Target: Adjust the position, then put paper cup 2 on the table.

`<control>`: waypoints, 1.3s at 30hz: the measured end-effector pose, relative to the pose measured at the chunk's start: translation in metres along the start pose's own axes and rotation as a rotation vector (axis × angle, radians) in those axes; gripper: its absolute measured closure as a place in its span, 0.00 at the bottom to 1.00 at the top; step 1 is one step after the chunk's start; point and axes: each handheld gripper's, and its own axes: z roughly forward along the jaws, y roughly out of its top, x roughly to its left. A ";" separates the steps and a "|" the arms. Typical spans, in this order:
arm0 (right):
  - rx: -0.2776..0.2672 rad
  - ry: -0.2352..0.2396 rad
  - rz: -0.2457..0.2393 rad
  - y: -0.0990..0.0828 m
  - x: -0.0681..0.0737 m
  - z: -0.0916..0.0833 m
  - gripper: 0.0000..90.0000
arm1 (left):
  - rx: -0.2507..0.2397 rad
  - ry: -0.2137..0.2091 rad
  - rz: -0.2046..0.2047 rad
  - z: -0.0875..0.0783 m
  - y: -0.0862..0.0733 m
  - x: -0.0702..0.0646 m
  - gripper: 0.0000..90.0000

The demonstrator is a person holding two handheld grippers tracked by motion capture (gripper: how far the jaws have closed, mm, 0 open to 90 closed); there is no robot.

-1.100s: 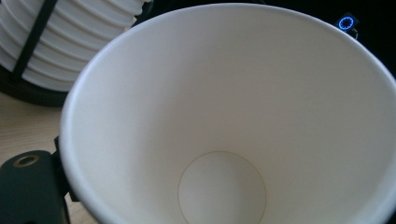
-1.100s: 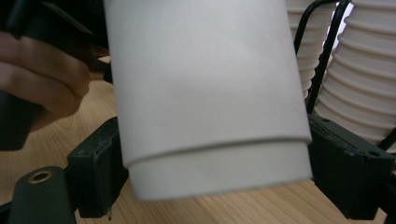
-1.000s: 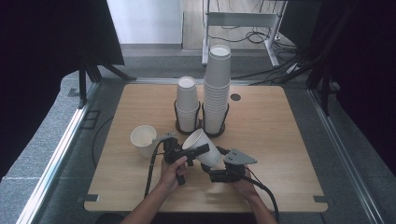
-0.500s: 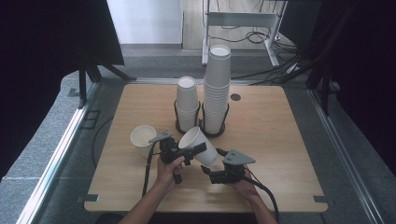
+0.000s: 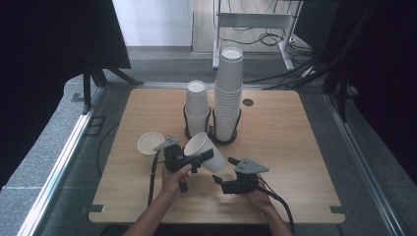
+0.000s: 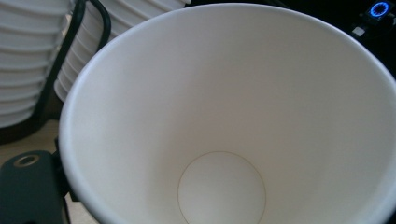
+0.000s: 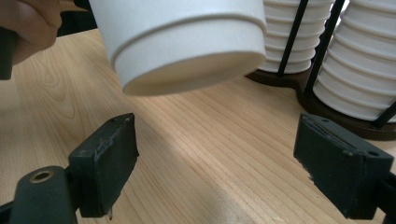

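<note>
Right claw (image 5: pixel 220 183) sat low on desk (image 5: pixel 305 162), nearest, jaws spread wide, nothing between; right hand (image 5: pixel 255 197) flat behind it.

Left claw (image 5: pixel 202 158) clamped on rim of paper cup (image 5: pixel 204 150), cup tipped sideways above desk, base toward right claw. Cup looked light, thin-walled, crush-prone (pinch rim gently, or take base w/ wide jaws).

Further: loose cup (image 5: pixel 149 143), then stacked cups (image 5: pixel 228 93) in holder.

Two cup stacks (image 5: pixel 197 105) (image 5: pixel 228 93) are standing side by side behind the tilted cup (image 5: pixel 204 150); a single cup (image 5: pixel 149 143) is sitting to its left, and the right gripper (image 5: pixel 220 184) is lying just right of it on the table (image 5: pixel 295 147).
</note>
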 end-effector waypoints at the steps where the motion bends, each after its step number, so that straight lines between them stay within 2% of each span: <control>1: 0.001 0.000 0.000 0.000 0.000 0.000 0.15 | -0.001 0.006 0.009 -0.001 0.001 -0.001 0.14; 4: 0.000 -0.001 0.001 -0.001 0.000 0.000 0.15 | -0.012 0.033 0.039 -0.005 0.004 -0.002 0.14; 8: 0.003 -0.004 -0.001 -0.002 0.000 -0.001 0.15 | -0.017 0.095 0.102 -0.008 0.007 -0.005 0.14; 11: 0.004 -0.005 0.000 -0.002 -0.001 -0.002 0.15 | -0.014 0.135 0.136 -0.009 0.006 -0.006 0.14; 14: 0.002 -0.010 -0.002 -0.002 -0.002 -0.003 0.15 | -0.007 0.153 0.157 -0.009 0.006 -0.006 0.14; 20: 0.018 -0.012 -0.009 -0.004 -0.002 -0.004 0.15 | 0.003 0.242 0.236 -0.009 0.007 -0.009 0.14; 29: 0.020 -0.015 -0.002 -0.005 -0.001 -0.005 0.15 | 0.056 0.405 0.328 -0.001 0.004 -0.006 0.14; 39: 0.019 -0.005 0.012 -0.007 -0.003 -0.005 0.15 | 0.108 0.526 0.404 0.013 0.000 -0.003 0.14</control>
